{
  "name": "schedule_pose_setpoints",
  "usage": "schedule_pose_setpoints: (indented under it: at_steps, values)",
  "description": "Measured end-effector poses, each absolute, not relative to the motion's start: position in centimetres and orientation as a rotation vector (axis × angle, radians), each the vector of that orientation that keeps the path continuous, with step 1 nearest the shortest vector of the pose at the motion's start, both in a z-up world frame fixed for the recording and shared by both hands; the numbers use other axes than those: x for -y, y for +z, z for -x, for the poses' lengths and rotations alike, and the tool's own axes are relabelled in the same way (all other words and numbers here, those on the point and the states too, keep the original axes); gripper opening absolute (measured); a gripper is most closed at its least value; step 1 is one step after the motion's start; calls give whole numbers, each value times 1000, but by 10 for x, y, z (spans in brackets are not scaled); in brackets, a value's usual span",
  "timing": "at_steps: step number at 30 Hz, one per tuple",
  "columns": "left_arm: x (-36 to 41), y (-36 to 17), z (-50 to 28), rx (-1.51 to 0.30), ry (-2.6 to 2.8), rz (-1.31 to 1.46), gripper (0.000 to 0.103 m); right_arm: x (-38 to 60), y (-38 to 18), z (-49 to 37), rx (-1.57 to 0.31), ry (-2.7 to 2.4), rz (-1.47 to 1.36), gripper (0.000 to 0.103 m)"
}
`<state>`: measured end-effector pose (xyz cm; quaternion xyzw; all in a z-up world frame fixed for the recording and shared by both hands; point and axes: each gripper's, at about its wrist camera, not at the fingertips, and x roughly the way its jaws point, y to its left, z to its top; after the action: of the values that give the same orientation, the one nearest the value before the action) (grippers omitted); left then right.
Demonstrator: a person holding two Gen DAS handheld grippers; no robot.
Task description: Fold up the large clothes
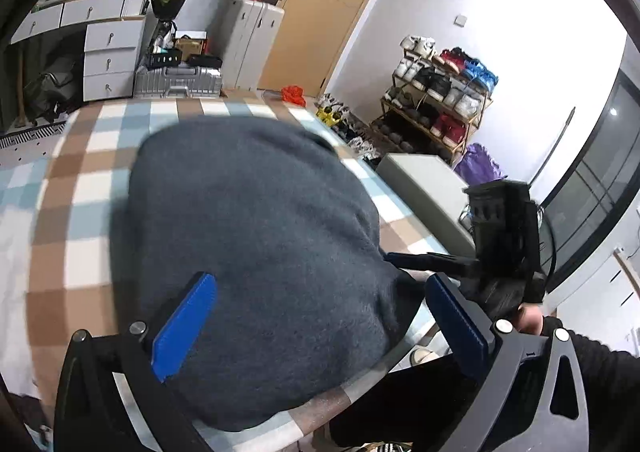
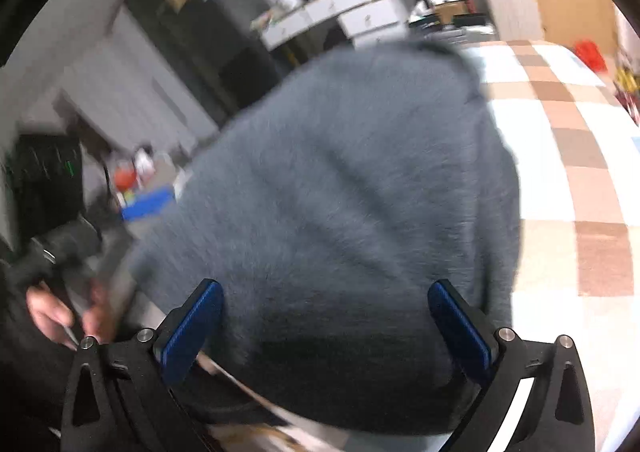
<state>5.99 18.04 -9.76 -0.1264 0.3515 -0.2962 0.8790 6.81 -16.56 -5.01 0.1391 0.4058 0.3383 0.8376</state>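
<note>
A dark grey fuzzy garment (image 1: 256,232) lies bunched in a rounded heap on the checked bedspread (image 1: 80,212), its near edge at the bed's side. My left gripper (image 1: 320,326) hovers over that near edge, open, blue pads wide apart with only cloth seen below them. The right gripper's black body (image 1: 500,236) shows at the right, its finger reaching toward the garment's right edge. In the right wrist view the same garment (image 2: 352,192) fills the middle. My right gripper (image 2: 326,330) is open above it. A hand (image 2: 48,312) shows blurred at the left.
The bedspread (image 2: 560,156) stretches away to the right. Past the bed's far end stand white drawers (image 1: 108,52), a silver suitcase (image 1: 176,82) and a wooden door (image 1: 320,12). A shoe rack (image 1: 436,92) and a white box (image 1: 424,188) stand on the floor beside the bed.
</note>
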Motion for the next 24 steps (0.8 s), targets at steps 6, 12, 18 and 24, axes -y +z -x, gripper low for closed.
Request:
schedule_pose_setpoints:
  at_steps: [6, 12, 18, 24]
  values:
    - [-242, -128, -106, -842, -561, 492, 102, 226, -48, -123, -893, 720, -661, 103]
    - [-276, -199, -144, -1006, -588, 852, 102, 212, -113, -189, -1198, 828, -762, 103]
    - [-258, -231, -158, -1080, -674, 944, 102, 196, -129, -209, -1238, 903, -684, 103]
    - [-240, -250, -170, -1112, -753, 1021, 102, 172, -108, -209, -1235, 887, -487, 103]
